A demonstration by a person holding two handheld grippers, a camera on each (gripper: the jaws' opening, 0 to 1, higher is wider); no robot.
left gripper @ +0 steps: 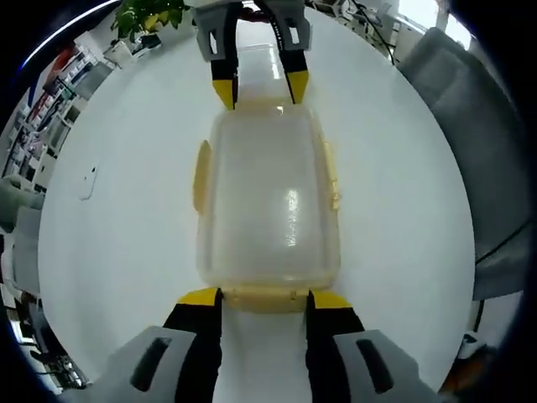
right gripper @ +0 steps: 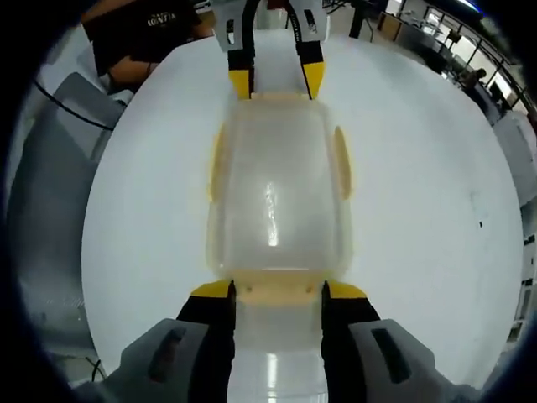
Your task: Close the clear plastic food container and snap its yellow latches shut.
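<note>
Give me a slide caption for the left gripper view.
Two open grippers flank opposite ends of a clear plastic container on a white table.

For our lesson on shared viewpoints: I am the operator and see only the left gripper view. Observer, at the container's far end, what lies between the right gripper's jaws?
Observer: In the right gripper view, a pale yellow end latch on the container lies between the open jaws of the right gripper.
Operator: And what is behind my own gripper?
Observer: A person in a black top is at the far edge of the table, beyond the left gripper.
</note>
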